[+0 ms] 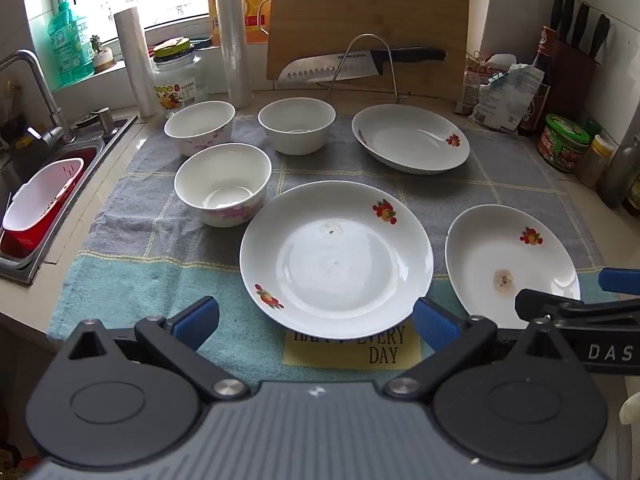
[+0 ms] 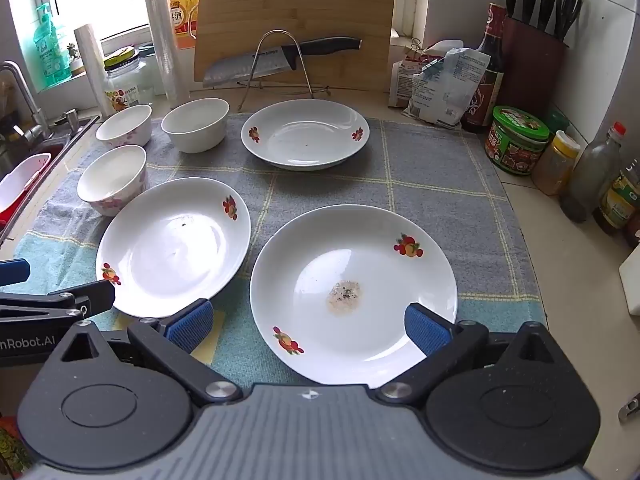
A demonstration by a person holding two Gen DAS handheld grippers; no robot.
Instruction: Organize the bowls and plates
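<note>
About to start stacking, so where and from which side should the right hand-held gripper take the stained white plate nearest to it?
Grip the near rim of the white fruit-print plate with the brown stain, coming from the near edge of the towel. It lies flat, so only its raised, sloping rim gives the pads purchase. The right hand-held gripper already hangs open over that edge.

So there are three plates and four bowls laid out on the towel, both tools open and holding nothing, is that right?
Not quite: there are three bowls, not four. The left wrist view shows them together at the towel's far left: one near bowl, one behind it and a plain one. The rest stands: three plates, with the left tool and right tool open and empty.
</note>
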